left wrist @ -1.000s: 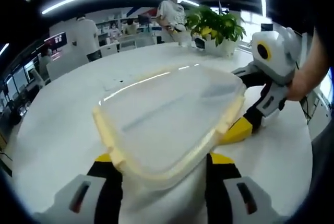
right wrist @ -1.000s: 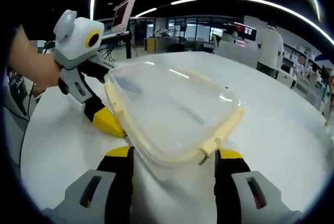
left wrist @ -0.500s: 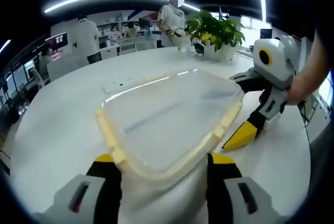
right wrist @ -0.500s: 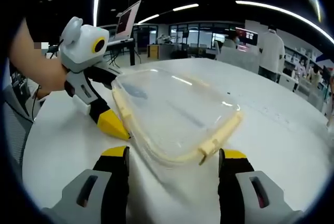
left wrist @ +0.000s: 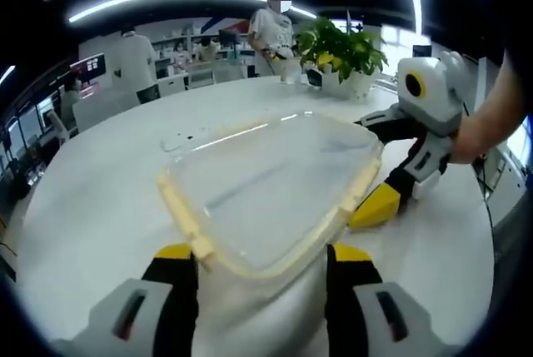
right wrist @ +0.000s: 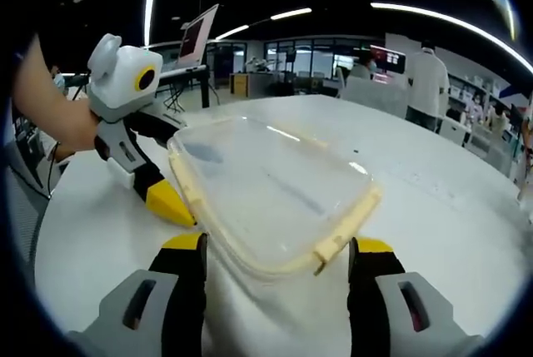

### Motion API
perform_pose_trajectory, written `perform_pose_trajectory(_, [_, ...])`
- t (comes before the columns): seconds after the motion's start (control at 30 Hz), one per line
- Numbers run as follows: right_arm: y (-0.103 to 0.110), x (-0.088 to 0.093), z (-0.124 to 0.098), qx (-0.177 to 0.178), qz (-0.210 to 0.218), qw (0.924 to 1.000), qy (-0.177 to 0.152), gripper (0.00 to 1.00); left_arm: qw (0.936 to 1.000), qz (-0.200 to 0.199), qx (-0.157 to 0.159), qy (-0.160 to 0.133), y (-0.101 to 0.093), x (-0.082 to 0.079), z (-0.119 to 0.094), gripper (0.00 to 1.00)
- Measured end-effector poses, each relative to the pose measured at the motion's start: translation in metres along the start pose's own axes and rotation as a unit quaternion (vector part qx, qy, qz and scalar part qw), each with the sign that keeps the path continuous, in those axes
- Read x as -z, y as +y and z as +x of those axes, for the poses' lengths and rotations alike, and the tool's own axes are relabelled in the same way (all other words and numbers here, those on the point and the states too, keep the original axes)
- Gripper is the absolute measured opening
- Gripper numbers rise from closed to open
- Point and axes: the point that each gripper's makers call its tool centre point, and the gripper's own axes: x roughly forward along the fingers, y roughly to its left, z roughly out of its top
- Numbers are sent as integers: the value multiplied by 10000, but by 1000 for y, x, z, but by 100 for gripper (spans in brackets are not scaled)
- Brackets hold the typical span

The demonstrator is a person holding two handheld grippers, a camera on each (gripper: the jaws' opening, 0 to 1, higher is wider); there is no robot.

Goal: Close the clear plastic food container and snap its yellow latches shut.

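Observation:
A clear plastic food container (left wrist: 266, 186) with a pale yellow rim lies with its lid on top on the white round table (left wrist: 83, 207). Its near corner reaches between the wide-apart jaws of my left gripper (left wrist: 262, 257), which is open. The right gripper comes in from the right, held by a hand (left wrist: 487, 124), and its yellow fingertip (left wrist: 376, 205) rests by the container's right edge. In the right gripper view the container (right wrist: 271, 190) sits just ahead of my open right gripper (right wrist: 276, 247). A yellow side latch (right wrist: 346, 224) runs along its right edge. The left gripper's yellow fingertip (right wrist: 166, 203) sits at the container's left edge.
A potted plant (left wrist: 346, 45) stands at the table's far side. People and chairs fill the room behind. A raised laptop screen (right wrist: 200, 37) stands beyond the table. Bare white tabletop (right wrist: 450, 199) spreads around the container.
Half a second ago each opposite gripper's yellow tip stood slightly off the container; now both tips are back against its side edges. The container itself stays flat on the table.

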Motion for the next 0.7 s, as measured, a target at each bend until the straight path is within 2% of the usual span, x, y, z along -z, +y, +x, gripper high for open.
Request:
perform_pose_trajectory(0.07, [-2,0,-4,73,50,10000,-44,69,9999,-114,22,-67,-1,-1,0,59])
perform_pose_trajectory(0.33, [4,3,-11,80,366,9992,-144,76,9997,-128,83,-173,-4,1,-7,61])
perform_pose_trajectory(0.57, [3,3,-29,282,660,9971,-242,81,9992,-287,43,-262,0,0,-17,74])
perform_pose_trajectory(0.7, [4,3,-38,362,854,9953,-292,84,9991,-291,90,-290,-1,2,-25,78])
